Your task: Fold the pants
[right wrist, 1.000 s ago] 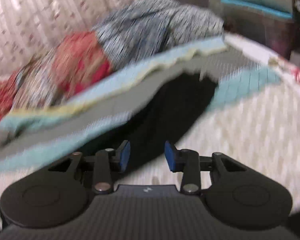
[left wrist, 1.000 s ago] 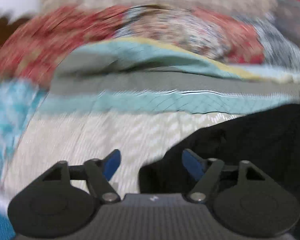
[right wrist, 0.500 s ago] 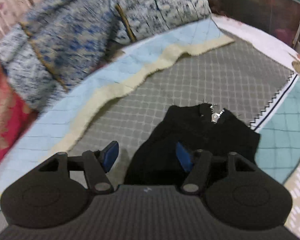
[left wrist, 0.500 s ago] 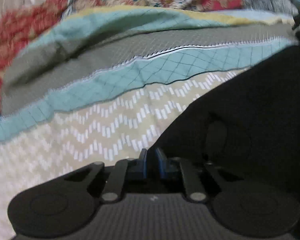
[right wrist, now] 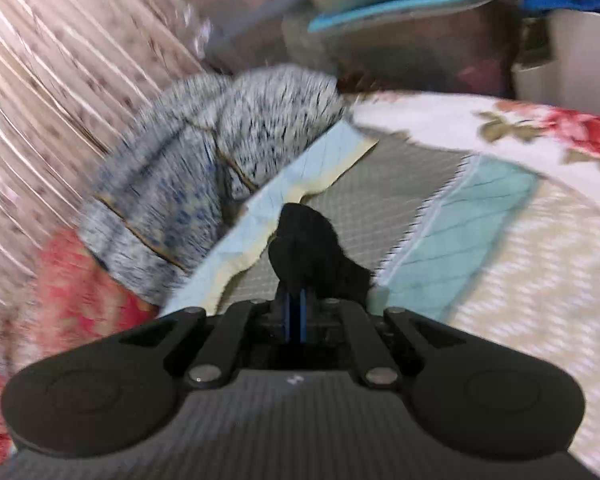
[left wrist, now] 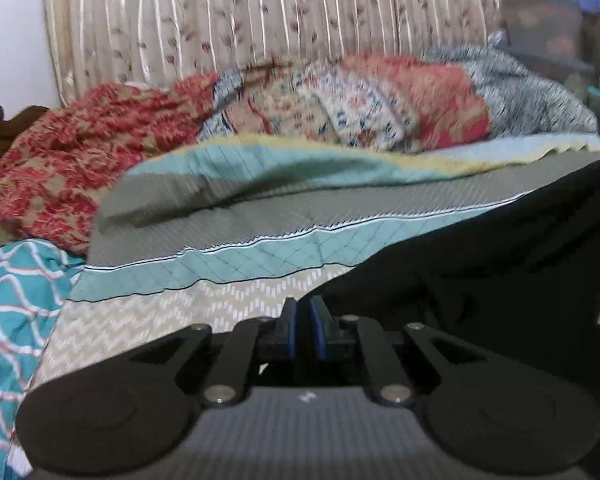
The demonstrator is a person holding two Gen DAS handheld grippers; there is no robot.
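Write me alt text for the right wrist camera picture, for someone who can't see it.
The right claw is shut on a bunched piece of black pants, seen from just behind its blue fingers. Under it lies a patchwork quilt of grey, teal and beige panels, with a speckled grey-and-blue blanket heaped behind and a pleated floral curtain to the left. The picture is motion-blurred.

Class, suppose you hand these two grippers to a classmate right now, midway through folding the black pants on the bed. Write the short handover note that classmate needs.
Left gripper: shut on an edge of the black pants, which spread off to its right over the patterned bedspread.
Right gripper: shut on another bit of the pants, bunched just ahead of its fingertips above the bedspread.
Done: both ends are gripped.
Left: no finished fold shows in either view. I would carry one end over the other, lay it flat, then release. Views are blurred, so check which part each gripper holds.
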